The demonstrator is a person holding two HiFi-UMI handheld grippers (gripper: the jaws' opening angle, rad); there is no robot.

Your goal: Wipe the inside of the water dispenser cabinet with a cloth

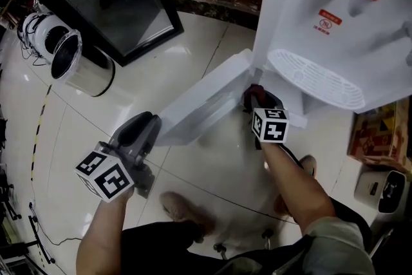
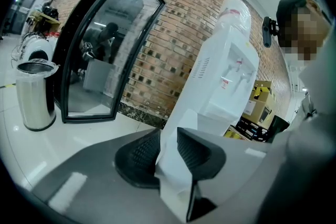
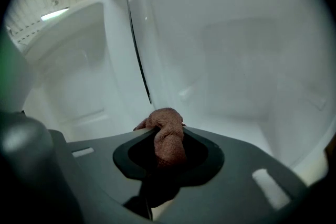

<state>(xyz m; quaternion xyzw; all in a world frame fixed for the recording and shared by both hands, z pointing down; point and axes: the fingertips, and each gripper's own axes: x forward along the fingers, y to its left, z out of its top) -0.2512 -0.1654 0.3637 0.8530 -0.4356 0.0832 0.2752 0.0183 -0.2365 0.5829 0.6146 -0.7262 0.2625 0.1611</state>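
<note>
The white water dispenser [image 1: 335, 16] stands at the upper right of the head view, its lower cabinet door [image 1: 206, 103] swung open toward me. My left gripper [image 1: 151, 124] is shut on the door's free edge; in the left gripper view the white door panel [image 2: 173, 176] sits pinched between the black pads of my left gripper [image 2: 168, 152]. My right gripper [image 1: 255, 96] is at the cabinet mouth, shut on a bunched reddish-brown cloth [image 1: 253, 91]. In the right gripper view the cloth [image 3: 167, 136] bulges out of my right gripper [image 3: 167, 148], with the white cabinet interior [image 3: 236, 60] just ahead.
A steel bin [image 1: 80, 64] stands on the tiled floor to the left, next to a black-framed glass panel [image 1: 122, 3] that leans on a brick wall. A cardboard box [image 1: 380, 132] and a small white appliance [image 1: 380, 190] sit at the right. My shoes [image 1: 183, 209] are below.
</note>
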